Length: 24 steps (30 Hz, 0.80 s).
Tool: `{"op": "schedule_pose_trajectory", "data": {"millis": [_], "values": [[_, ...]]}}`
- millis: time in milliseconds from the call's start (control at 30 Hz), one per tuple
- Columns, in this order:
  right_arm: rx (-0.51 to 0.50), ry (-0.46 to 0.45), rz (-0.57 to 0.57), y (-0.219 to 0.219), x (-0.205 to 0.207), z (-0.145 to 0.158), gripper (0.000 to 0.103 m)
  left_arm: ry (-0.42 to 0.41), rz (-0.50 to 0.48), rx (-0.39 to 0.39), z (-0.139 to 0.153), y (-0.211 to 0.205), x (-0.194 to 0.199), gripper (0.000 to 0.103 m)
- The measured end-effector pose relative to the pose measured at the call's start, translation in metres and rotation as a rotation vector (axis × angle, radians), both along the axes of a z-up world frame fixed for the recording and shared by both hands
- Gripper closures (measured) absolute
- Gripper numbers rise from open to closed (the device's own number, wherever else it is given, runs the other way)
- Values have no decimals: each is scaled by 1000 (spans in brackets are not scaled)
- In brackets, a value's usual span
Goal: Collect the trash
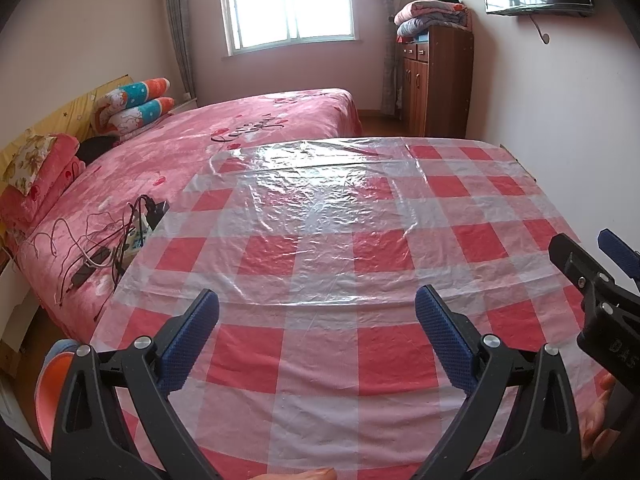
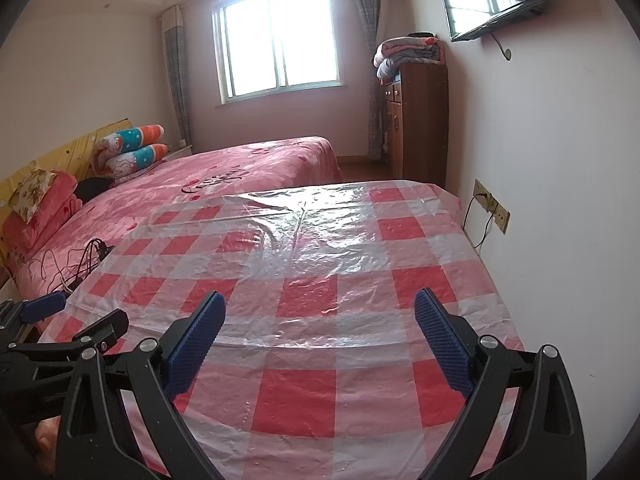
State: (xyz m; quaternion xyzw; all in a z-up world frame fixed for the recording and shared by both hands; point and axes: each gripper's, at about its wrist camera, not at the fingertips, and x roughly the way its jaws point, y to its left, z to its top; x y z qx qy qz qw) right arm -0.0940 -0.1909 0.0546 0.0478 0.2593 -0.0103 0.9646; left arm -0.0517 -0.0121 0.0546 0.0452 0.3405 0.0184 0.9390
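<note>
My left gripper [image 1: 318,314] is open and empty, held above the near part of a table covered with a red-and-white checked plastic cloth [image 1: 320,240]. My right gripper [image 2: 320,316] is open and empty too, above the same cloth [image 2: 304,292]. The right gripper shows at the right edge of the left wrist view [image 1: 600,276]. The left gripper shows at the lower left of the right wrist view [image 2: 60,320]. No trash shows on the cloth in either view.
A pink bed [image 1: 224,136] lies left of the table, with a power strip and tangled cables [image 1: 120,240] by the table edge. A wooden cabinet [image 1: 434,80] with folded blankets stands at the back. A wall [image 2: 560,200] with sockets [image 2: 492,204] runs along the right. An orange object [image 1: 52,376] sits low left.
</note>
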Motion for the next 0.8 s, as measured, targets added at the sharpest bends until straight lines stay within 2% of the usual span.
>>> {"op": "schedule_pose_trajectory", "data": {"millis": [367, 467, 633, 800], "values": [[0, 10, 8, 2, 3, -1, 9, -15, 4, -8, -4, 3, 2, 4], [7, 24, 9, 2, 6, -4, 9, 9, 12, -13, -8, 4, 7, 4], [44, 84, 19, -2, 16, -10, 9, 75, 44, -18, -21, 9, 20, 4], [67, 197, 35, -2, 34, -23, 9, 142, 64, -30, -34, 10, 35, 4]]}}
